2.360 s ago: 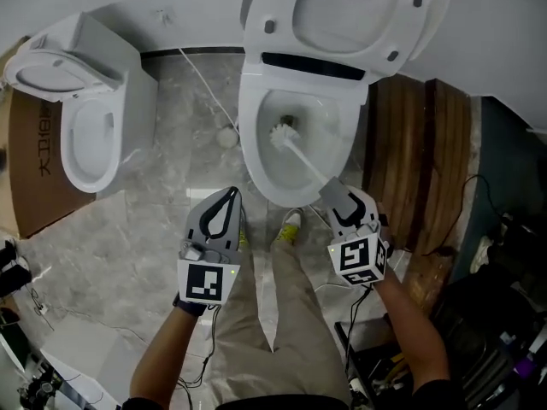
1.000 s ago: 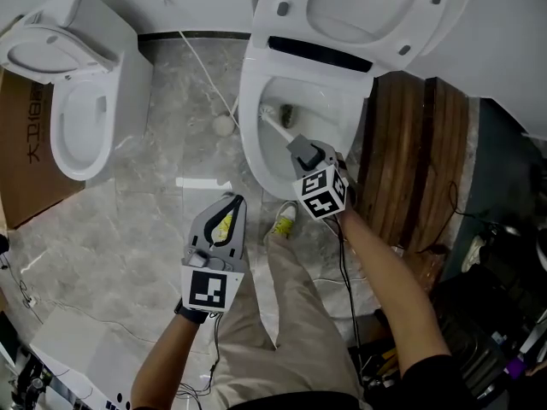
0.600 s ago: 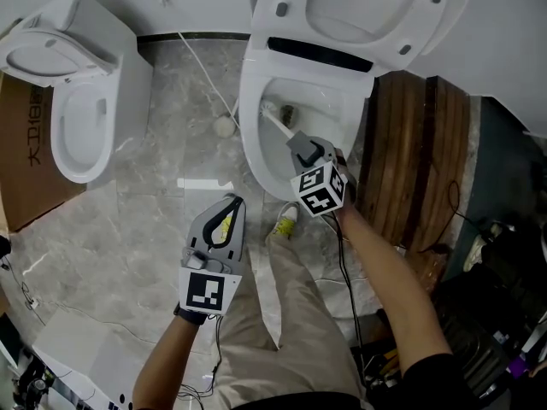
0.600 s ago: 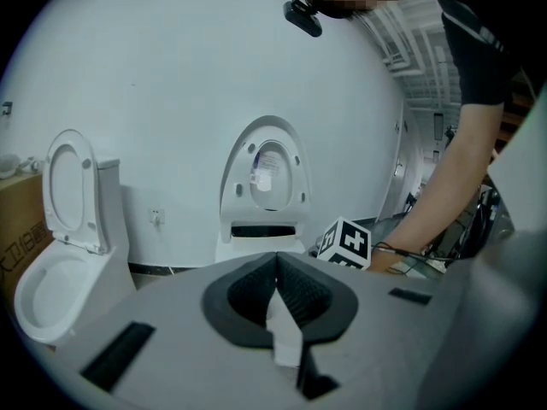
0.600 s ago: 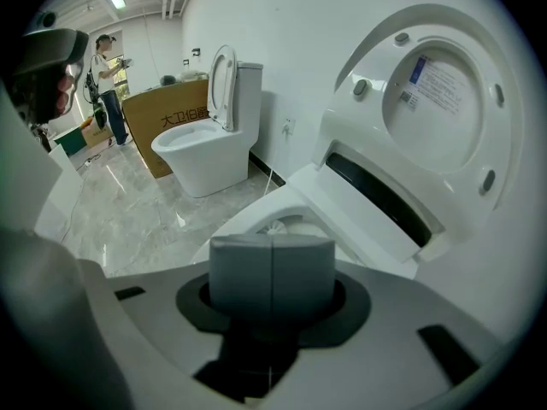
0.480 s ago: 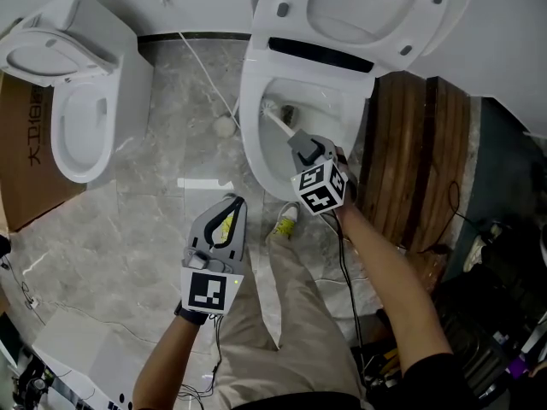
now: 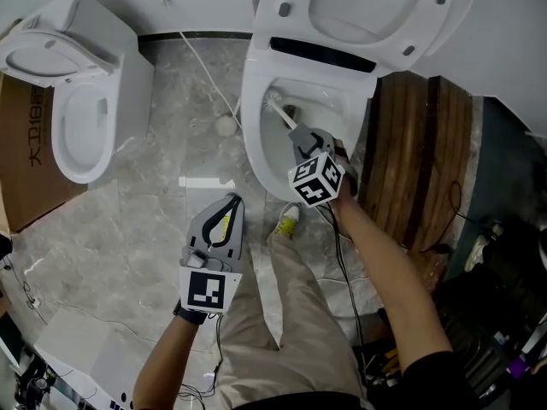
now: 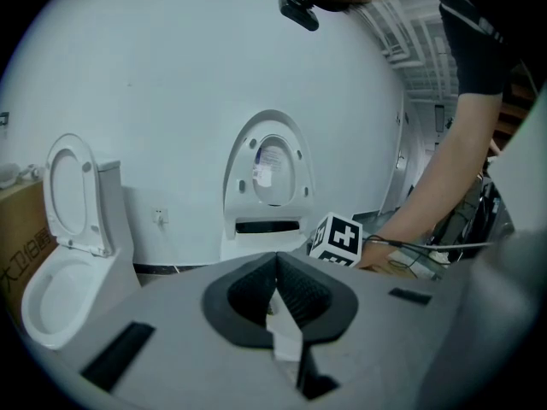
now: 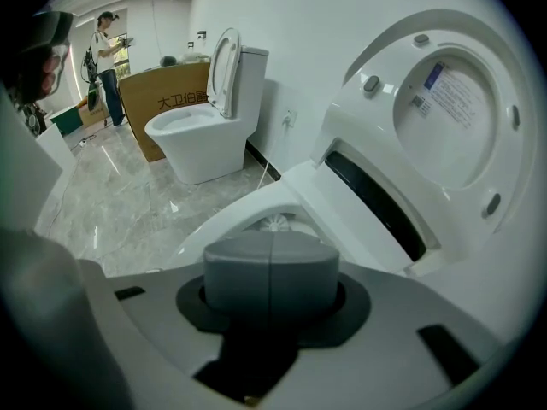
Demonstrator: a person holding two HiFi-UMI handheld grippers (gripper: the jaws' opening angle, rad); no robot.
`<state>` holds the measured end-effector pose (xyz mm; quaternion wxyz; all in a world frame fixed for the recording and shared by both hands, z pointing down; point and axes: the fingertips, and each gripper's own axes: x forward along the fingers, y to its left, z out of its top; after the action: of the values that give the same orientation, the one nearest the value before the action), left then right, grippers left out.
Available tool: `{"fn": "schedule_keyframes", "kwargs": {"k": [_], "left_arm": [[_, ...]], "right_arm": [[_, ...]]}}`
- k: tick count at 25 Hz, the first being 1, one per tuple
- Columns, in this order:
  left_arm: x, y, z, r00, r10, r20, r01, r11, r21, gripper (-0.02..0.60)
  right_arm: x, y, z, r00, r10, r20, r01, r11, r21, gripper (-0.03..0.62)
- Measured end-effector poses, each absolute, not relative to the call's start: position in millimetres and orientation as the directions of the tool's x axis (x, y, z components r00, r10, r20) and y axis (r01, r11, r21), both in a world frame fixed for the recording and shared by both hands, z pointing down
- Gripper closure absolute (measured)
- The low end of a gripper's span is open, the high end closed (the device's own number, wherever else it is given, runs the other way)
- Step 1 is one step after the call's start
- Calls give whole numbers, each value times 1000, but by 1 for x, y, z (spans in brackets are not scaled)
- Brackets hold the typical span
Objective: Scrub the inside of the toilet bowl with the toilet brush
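Observation:
The white toilet bowl (image 7: 251, 148) stands at top centre in the head view with its lid (image 7: 367, 11) raised. A white toilet brush (image 7: 276, 103) has its bristle head inside the bowl at the left wall, near the drain. My right gripper (image 7: 302, 137) is shut on the brush's handle over the bowl's front rim. In the right gripper view the closed fingers (image 9: 248, 276) hide the handle and the bristles (image 9: 275, 223) peek out beyond them. My left gripper (image 7: 231, 202) hangs shut and empty over the floor, left of the person's leg; in its own view the left gripper (image 8: 275, 259) faces the toilet (image 8: 267, 186).
A second white toilet (image 7: 81, 131) stands at the left beside a cardboard box (image 7: 24, 165). Wooden boards (image 7: 419, 143) lie right of the bowl. A white cable (image 7: 201, 62) crosses the marble floor. Dark gear and cables (image 7: 491, 314) crowd the lower right. A person (image 9: 107, 54) stands far off.
My right gripper has moved forward from near the legs to the bowl's front rim. In the last second the brush head slid a little up the bowl's left wall. The left gripper stayed put.

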<state>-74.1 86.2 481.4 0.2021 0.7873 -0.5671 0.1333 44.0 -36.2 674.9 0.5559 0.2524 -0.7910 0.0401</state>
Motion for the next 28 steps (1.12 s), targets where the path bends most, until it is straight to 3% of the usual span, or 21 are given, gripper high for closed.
{"fn": "schedule_keyframes", "kwargs": {"k": [28], "left_arm": [[-63,69,491,338,-818,465,-941,-284,184,571]], "right_arm": [[63,-71,691,-114,-432,894,-234,887,399,450]]}}
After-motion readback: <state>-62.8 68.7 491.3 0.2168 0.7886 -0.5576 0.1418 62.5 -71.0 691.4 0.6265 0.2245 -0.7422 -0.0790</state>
